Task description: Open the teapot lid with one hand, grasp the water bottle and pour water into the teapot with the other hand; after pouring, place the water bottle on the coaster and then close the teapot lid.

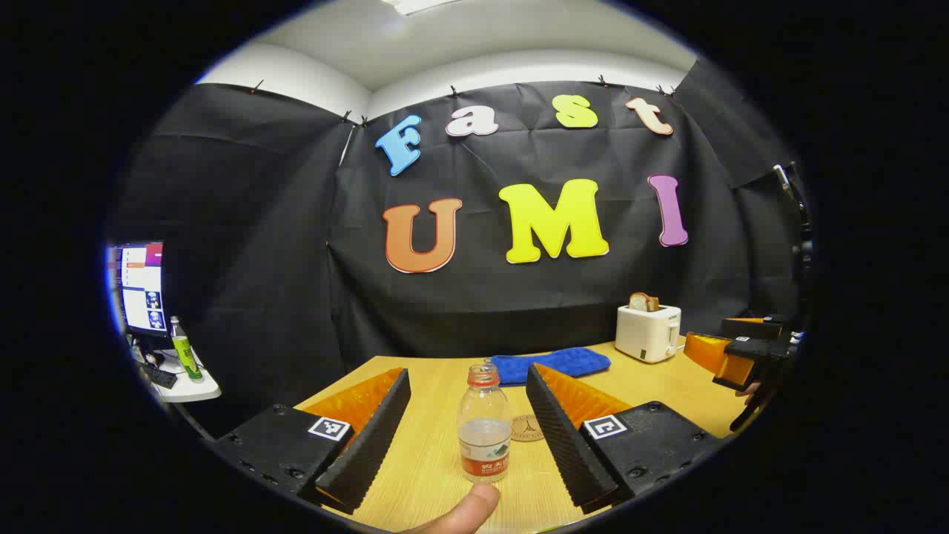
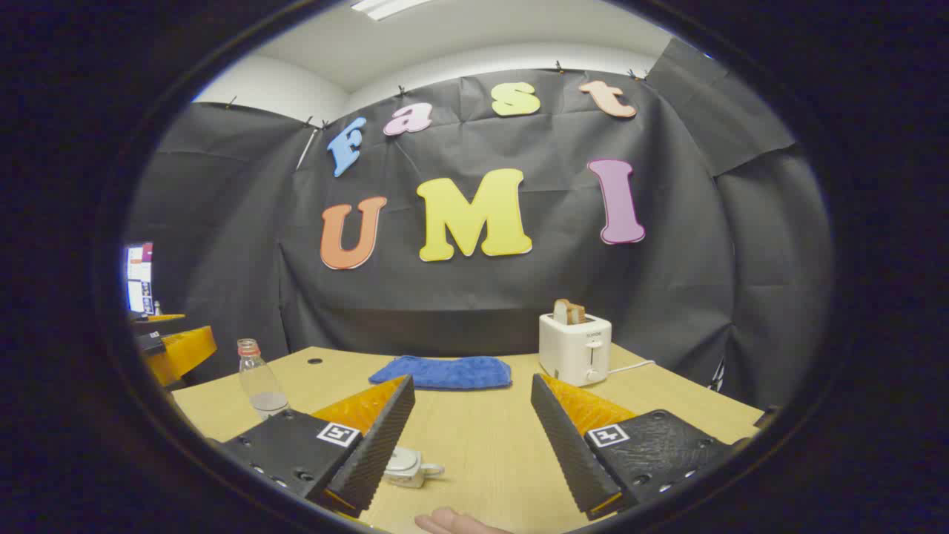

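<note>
While the left gripper (image 1: pixel 467 437) hovers low over the table (image 1: pixel 667 378), its 2 fingers stand wide apart and hold nothing. The bottle (image 1: pixel 484 425) stands upright between them, a little ahead of the tips and touching neither finger. It is clear, with a red neck ring and no cap that can be made out, and water fills roughly its lower part. Just behind it to the right lies the round coaster (image 1: pixel 528 428), partly hidden by the bottle and the right finger. A fingertip (image 1: pixel 467 510) shows at the bottom edge of the left gripper view.

Far right in the left gripper view, the right gripper (image 1: pixel 723 360) hangs above the table edge. In its own view the fingers are spread wide with nothing between them. The teapot (image 2: pixel 406 467) sits low at the left, mostly hidden behind the left finger, its white body and handle poking out beside the tip; whether its lid is on cannot be told.

Farther back lie a blue cloth (image 2: pixel 442 372) and a white toaster (image 2: pixel 574 347) with bread in it. The bottle also shows at the far left of the right gripper view, near the left gripper there.
</note>
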A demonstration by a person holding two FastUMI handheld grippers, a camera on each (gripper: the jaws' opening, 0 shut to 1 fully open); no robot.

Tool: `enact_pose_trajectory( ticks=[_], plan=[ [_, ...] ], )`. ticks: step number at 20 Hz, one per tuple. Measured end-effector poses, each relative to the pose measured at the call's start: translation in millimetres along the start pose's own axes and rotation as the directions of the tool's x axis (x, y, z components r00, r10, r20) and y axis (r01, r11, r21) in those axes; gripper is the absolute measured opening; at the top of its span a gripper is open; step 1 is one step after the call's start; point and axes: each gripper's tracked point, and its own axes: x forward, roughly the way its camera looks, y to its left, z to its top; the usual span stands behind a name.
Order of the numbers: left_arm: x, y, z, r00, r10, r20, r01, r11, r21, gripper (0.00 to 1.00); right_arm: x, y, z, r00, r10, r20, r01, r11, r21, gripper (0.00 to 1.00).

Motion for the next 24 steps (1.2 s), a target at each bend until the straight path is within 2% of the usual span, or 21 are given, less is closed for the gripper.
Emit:
enact_pose_trajectory(
  ticks=[3,7,16,19,24],
  plan=[
    [-5,4,-7,1.000,-0.011,-0.027,0.011,1.000,-0.018,0.98,-7,2,-8,1.000,-0.003,-0.023,0.002,1.000,-0.010,0.96],
    [-10,7,-6,0.999,-0.024,-0.023,0.024,0.999,-0.034,0.99,-13,11,-4,1.000,0.014,-0.002,-0.014,0.999,-0.037,0.94],
    [-3,21,-28,0.996,-0.027,-0.082,0.021,0.996,-0.083,0.99,-8,20,-20,0.999,0.031,-0.008,-0.032,0.996,-0.079,0.97],
    [-1,24,-28,0.997,-0.025,-0.076,0.021,0.998,-0.052,0.99,4,23,-36,0.999,0.036,-0.021,-0.038,0.995,-0.096,0.96],
    [-1,37,-35,0.996,0.023,-0.090,-0.023,1.000,0.005,0.99,23,39,-73,0.996,0.043,-0.074,-0.052,0.991,-0.126,0.96]
  ],
)
